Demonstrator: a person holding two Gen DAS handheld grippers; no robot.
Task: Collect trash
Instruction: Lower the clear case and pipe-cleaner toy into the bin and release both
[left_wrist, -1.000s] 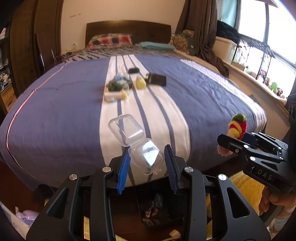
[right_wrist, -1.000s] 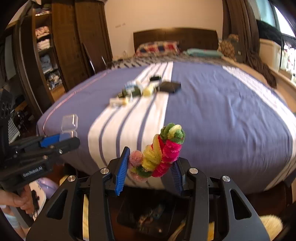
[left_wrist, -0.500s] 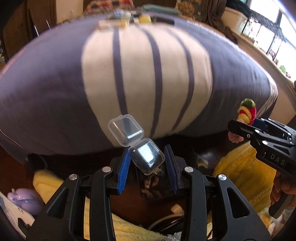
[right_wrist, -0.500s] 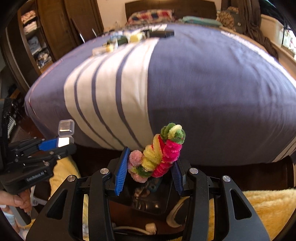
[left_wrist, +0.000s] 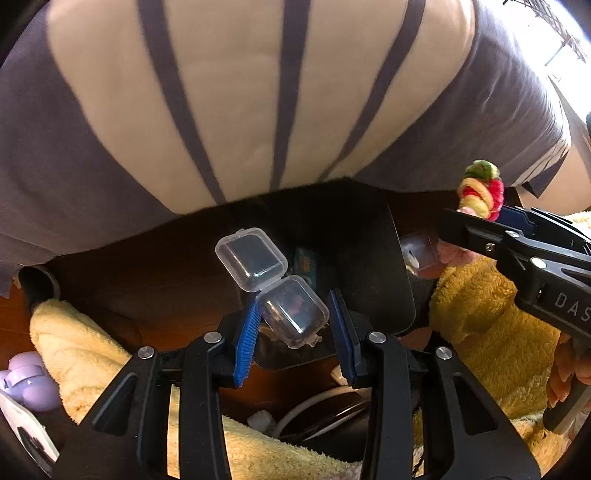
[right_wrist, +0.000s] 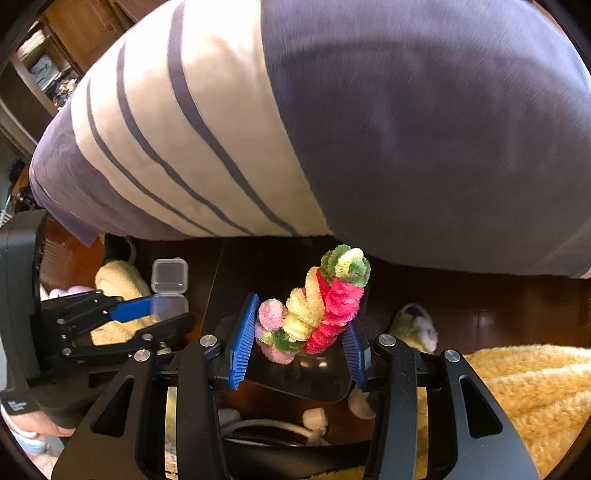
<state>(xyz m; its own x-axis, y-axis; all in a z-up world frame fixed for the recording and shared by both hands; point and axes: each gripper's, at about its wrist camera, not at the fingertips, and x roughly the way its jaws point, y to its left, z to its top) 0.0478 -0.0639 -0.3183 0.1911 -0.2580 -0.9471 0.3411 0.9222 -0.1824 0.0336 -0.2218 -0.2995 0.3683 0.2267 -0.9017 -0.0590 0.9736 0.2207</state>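
The left claw (left_wrist: 291, 328) gripped a clear, hinged plastic box (left_wrist: 273, 284); the right claw (right_wrist: 299, 343) clamped a fuzzy coiled pipe-cleaner bundle (right_wrist: 321, 302), both above the black bin (left_wrist: 373, 258) beside the striped bed (left_wrist: 240, 92).

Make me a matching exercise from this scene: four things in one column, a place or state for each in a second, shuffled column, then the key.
1. clear plastic case
2. pipe-cleaner bundle
3. black bin
4. striped bedspread

A. hangs over the edge of the bed
B. clamped in the right gripper
C. stands on the floor below the grippers
D. lid open, clamped in the left gripper

Pairs: 1-D, 2-B, 3-C, 4-A
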